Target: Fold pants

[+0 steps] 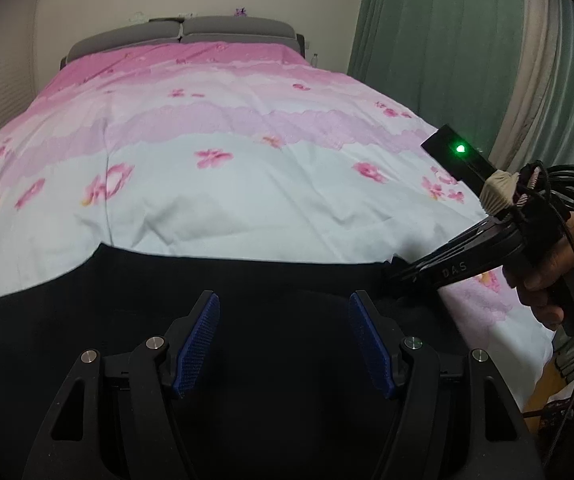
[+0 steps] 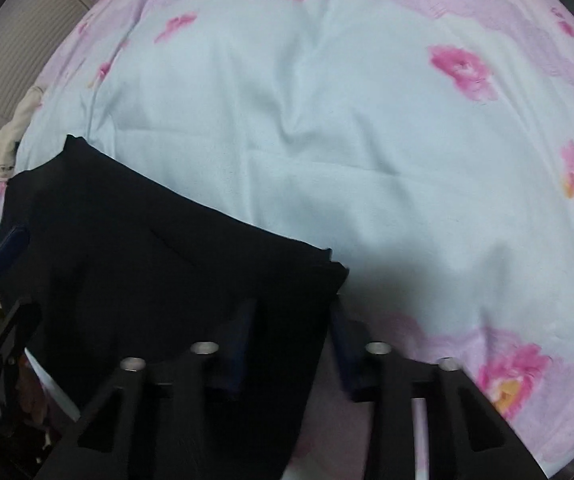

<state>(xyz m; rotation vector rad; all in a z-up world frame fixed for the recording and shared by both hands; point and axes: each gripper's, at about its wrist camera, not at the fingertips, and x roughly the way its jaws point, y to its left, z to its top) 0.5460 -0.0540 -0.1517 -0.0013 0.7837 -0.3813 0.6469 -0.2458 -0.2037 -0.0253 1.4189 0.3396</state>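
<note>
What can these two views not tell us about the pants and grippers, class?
- Pants: the near part is cut off by the left view's bottom edge and hidden by the left gripper; fold state unclear.
- Right gripper: blurred, dark on dark cloth; grip uncertain.

**One word we can read**

We find a single legible marking: the letters "DAS" in pale capitals on the dark finger of the right gripper (image 1: 397, 276), just below the green-lit black bar (image 1: 457, 158). We read no other text, number or sign anywhere.
</note>
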